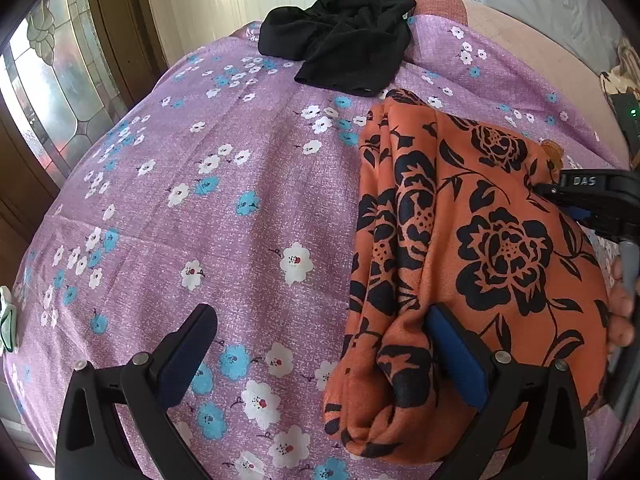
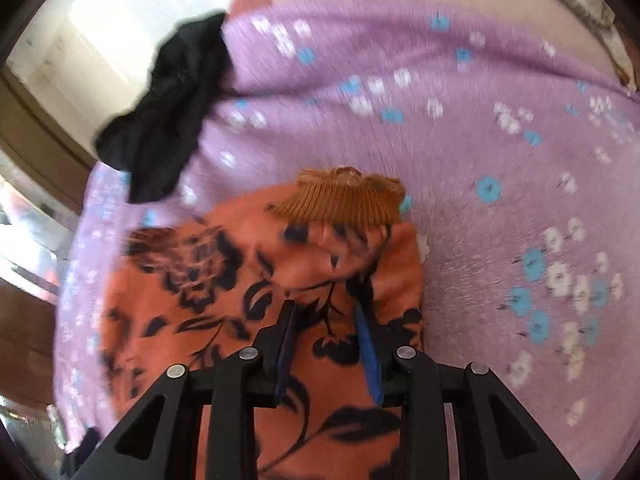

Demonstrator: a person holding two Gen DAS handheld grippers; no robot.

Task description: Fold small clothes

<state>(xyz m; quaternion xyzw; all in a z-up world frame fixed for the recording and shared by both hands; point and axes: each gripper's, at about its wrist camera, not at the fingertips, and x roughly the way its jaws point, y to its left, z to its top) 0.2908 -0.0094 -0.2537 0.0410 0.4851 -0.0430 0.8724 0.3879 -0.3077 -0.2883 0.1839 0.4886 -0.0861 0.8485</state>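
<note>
An orange garment with black flowers (image 1: pixel 472 248) lies folded on the purple flowered sheet (image 1: pixel 240 184). My left gripper (image 1: pixel 320 332) is open; its right finger (image 1: pixel 456 356) rests against the garment's near fold, its left finger over bare sheet. In the right wrist view the garment (image 2: pixel 208 280) shows a tan ribbed cuff (image 2: pixel 340 200) at its far end. My right gripper (image 2: pixel 326 320) hovers over the garment with jaws narrowly apart and cloth between them; grip is unclear. The right gripper also shows in the left wrist view (image 1: pixel 600 200).
A crumpled black garment (image 1: pixel 344 48) lies at the far edge of the sheet, also in the right wrist view (image 2: pixel 168 120). A stained-glass door (image 1: pixel 52 88) stands to the left. A pale mattress edge (image 1: pixel 552 56) runs behind.
</note>
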